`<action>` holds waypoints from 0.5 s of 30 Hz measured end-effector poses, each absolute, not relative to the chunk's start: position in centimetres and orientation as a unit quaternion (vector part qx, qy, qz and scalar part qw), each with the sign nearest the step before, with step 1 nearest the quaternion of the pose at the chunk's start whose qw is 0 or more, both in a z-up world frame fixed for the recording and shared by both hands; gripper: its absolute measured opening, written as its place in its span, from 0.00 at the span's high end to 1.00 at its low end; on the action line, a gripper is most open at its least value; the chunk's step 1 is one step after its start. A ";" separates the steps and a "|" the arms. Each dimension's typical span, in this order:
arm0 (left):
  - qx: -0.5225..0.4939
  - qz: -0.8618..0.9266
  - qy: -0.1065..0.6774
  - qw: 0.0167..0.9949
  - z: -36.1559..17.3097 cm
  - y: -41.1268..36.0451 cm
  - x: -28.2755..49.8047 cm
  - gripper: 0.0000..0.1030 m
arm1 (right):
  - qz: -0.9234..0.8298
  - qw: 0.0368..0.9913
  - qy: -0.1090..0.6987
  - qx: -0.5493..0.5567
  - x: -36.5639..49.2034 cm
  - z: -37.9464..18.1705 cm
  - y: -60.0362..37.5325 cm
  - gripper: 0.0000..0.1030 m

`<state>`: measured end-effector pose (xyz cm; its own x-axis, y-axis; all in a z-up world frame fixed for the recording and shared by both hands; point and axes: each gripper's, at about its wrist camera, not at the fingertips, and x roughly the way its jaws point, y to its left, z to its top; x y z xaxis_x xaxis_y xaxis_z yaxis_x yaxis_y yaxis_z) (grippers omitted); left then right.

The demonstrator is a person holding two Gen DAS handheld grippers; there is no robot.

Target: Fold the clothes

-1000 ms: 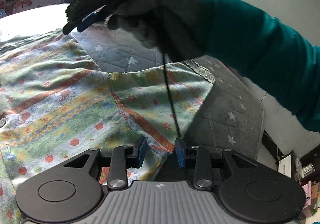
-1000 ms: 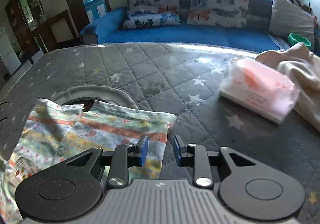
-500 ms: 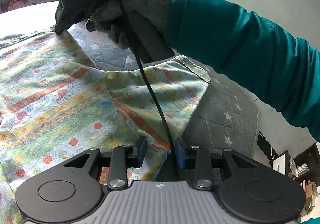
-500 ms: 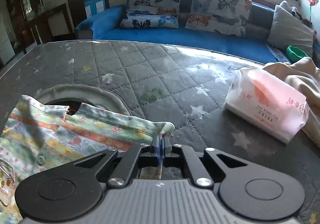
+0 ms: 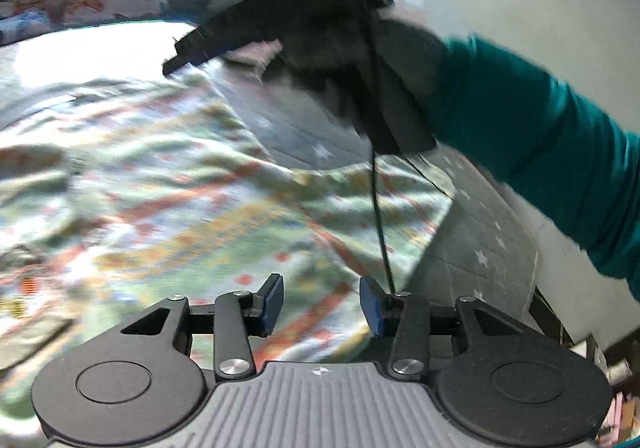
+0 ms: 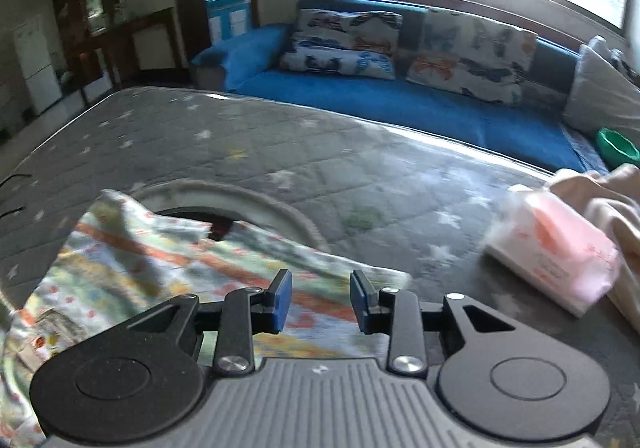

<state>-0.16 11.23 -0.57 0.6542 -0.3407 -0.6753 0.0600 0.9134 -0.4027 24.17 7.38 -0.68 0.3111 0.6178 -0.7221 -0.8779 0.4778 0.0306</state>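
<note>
— Quilted grey star-print mattress cover (image 6: 248, 151) with the striped, dotted cotton garment (image 5: 168, 215) spread flat on it, yes?

— Yes. Its hem lies below both tools.

— Left gripper (image 5: 321, 304)?

— Jaws just widened, nothing pinched; cloth beneath.

— Right gripper (image 6: 320, 300)?

— Also just spread apart, blue pads clear of the fabric corner under them.

— Anything nearby?

— Pink-and-white tissue pack (image 6: 552, 252), touching a beige cloth (image 6: 608, 207). Teal sleeve (image 5: 552, 151) reaches across.

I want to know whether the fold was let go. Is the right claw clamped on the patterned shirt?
No, the right claw stands open above the patterned shirt, with nothing pinched between its blue pads.
</note>
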 end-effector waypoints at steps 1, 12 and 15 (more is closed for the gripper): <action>-0.177 -0.103 0.396 0.895 -0.2 12.0 -0.6 0.54 | 0.482 0.783 0.344 -0.192 23.7 -0.7 7.8 0.69; -0.202 0.080 0.361 0.907 1.5 24.3 -2.1 0.56 | 0.536 0.745 0.335 -0.215 19.5 -2.1 13.2 0.70; -0.214 0.115 0.353 0.903 1.2 27.5 -1.5 0.56 | 0.551 0.734 0.331 -0.220 18.2 -2.6 14.7 0.70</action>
